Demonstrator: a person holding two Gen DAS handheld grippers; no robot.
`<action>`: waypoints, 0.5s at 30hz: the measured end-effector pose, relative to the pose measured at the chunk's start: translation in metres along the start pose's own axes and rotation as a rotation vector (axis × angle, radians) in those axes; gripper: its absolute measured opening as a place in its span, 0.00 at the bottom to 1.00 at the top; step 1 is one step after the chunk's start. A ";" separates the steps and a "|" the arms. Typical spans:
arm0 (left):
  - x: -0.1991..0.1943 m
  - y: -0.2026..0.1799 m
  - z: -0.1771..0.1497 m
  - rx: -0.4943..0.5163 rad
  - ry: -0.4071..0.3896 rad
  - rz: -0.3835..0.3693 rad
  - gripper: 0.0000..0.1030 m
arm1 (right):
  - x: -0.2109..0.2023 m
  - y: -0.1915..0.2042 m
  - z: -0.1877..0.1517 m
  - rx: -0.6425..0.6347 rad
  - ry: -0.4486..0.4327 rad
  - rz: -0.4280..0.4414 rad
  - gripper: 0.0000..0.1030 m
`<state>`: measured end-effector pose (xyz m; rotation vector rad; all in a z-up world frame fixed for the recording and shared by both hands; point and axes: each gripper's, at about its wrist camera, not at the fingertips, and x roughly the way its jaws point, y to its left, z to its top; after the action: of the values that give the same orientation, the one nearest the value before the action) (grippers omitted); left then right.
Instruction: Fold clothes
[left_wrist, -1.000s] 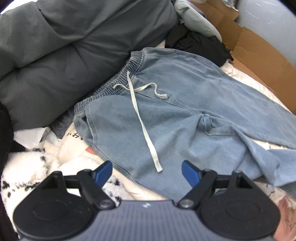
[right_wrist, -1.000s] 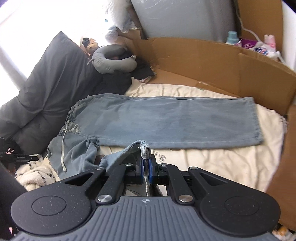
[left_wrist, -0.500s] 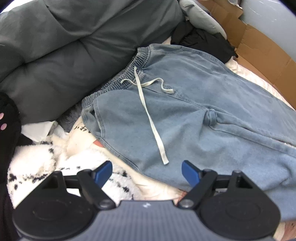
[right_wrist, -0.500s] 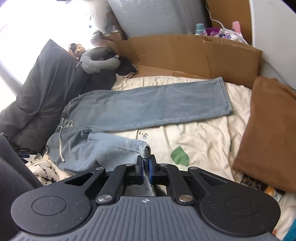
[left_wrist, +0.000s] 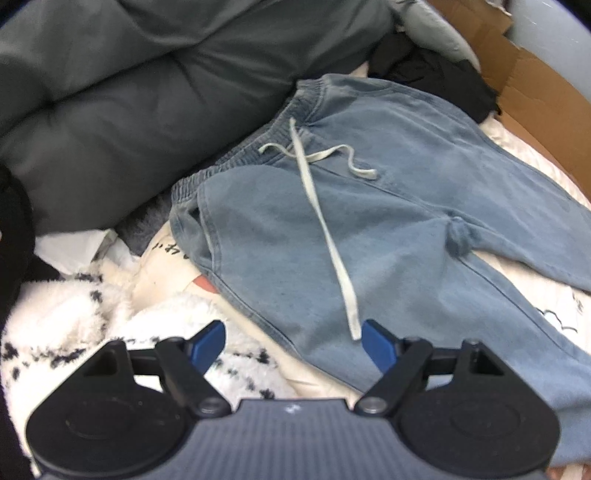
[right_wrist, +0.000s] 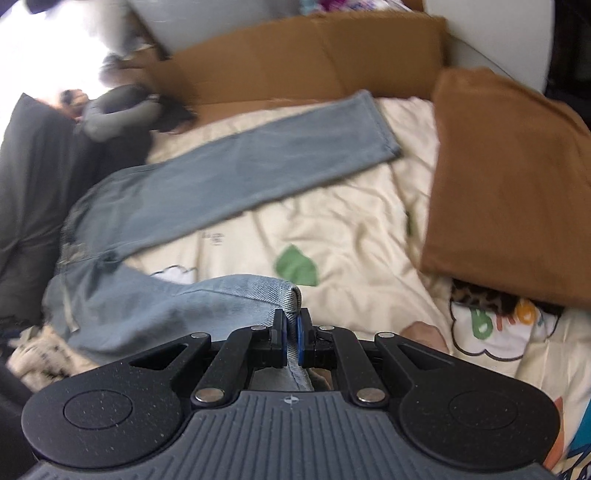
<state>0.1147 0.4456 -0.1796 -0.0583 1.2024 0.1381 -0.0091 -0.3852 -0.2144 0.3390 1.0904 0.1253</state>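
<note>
On the cream bedspread (right_wrist: 343, 221), the right claw (right_wrist: 291, 339) pinches the jeans' (left_wrist: 388, 221) hem; the left claw (left_wrist: 293, 343) hangs spread, tilted steeply down.

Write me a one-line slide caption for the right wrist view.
Right gripper clamps the hem of one leg of the light-blue jeans, stretched over a cream bedspread beside a brown cushion.

Grey pillow (left_wrist: 110, 122) beside a fluffy spotted blanket (left_wrist: 74, 317); cardboard (right_wrist: 295, 59) behind a cream sheet (right_wrist: 332, 229); brown cushion (right_wrist: 509, 192) on the right
</note>
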 end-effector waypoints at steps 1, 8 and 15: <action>0.005 0.002 0.000 -0.008 0.004 0.002 0.77 | 0.008 -0.004 0.000 0.011 0.000 -0.016 0.02; 0.059 0.014 0.010 -0.013 0.088 0.038 0.63 | 0.073 -0.033 0.008 0.056 0.035 -0.096 0.02; 0.107 0.036 0.023 -0.034 0.211 0.110 0.54 | 0.139 -0.055 0.011 0.107 0.141 -0.156 0.07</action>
<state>0.1689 0.4920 -0.2701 -0.0369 1.4149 0.2534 0.0615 -0.4026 -0.3458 0.3432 1.2623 -0.0492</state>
